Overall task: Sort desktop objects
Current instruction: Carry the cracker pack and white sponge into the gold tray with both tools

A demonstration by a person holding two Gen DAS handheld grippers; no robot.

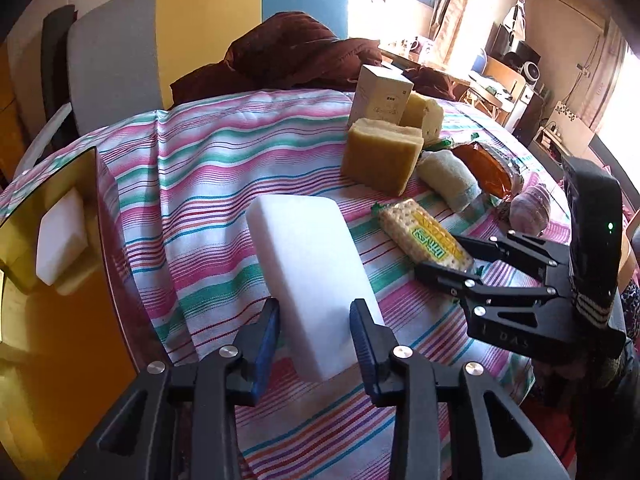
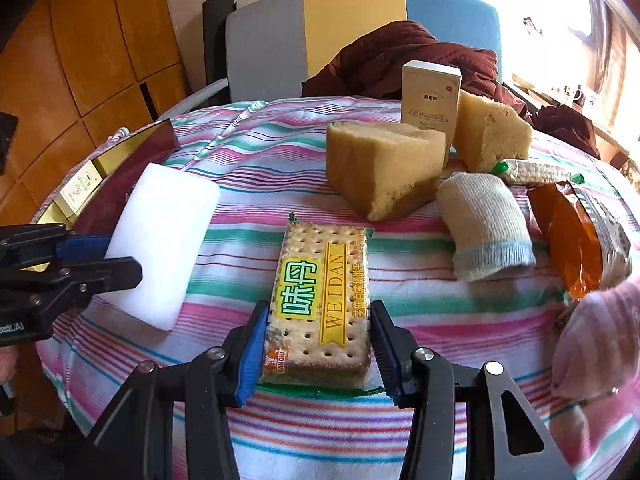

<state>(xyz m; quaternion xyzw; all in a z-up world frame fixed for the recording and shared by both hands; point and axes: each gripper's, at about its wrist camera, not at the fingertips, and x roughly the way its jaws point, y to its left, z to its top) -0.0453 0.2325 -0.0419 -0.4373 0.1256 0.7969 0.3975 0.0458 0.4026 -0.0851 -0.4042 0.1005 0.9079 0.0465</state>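
A white foam block [image 1: 308, 272] sits tilted between the blue pads of my left gripper [image 1: 316, 340], which is shut on its near end. In the right wrist view the same block [image 2: 164, 240] hangs off the left gripper [image 2: 116, 258] at the left edge. A cracker pack [image 2: 320, 300] with a yellow WEIDAN band lies on the striped cloth [image 2: 260, 152]. My right gripper [image 2: 318, 350] is shut on the pack's near end, its pads pressed to both long sides. From the left wrist, the right gripper [image 1: 440, 256] holds that pack [image 1: 424, 236].
Behind stand two yellow-brown sponges [image 2: 384, 168] [image 2: 490, 136] and a white carton [image 2: 430, 100]. A rolled sock [image 2: 484, 228], an orange snack bag [image 2: 572, 236] and a pink bundle [image 2: 600, 340] lie right. An open gold-lined box [image 1: 24, 200] at the left edge holds another white block [image 1: 60, 236].
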